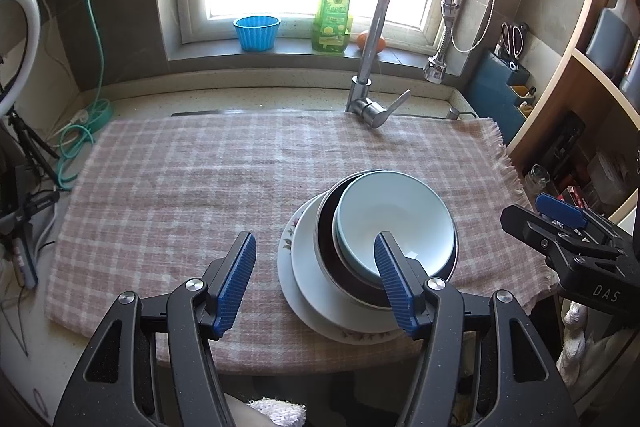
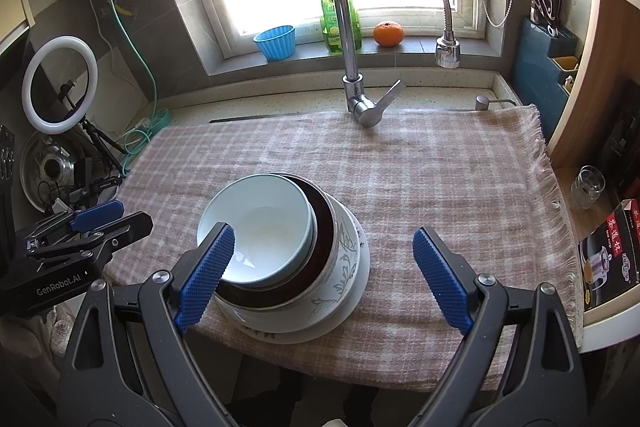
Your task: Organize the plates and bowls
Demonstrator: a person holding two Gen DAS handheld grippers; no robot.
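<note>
Right now both your tongs are spread and pinch nothing: the left gripper (image 1: pixel 316 279) hangs just left of the pile with its right pad in front of the bowl rim, and the right gripper (image 2: pixel 324 275), wider apart, straddles the pile's right side. Between them sits the stack: a pale blue ceramic bowl (image 2: pixel 256 231) nested in a dark-lined bowl (image 2: pixel 320 247), on a white floral plate (image 1: pixel 304 267), near the front edge of the pink checked cloth (image 1: pixel 180 179). Judging by that, stacking looks finished or just about to start. Next, you would need to choose one rim and close squarely on it.
</note>
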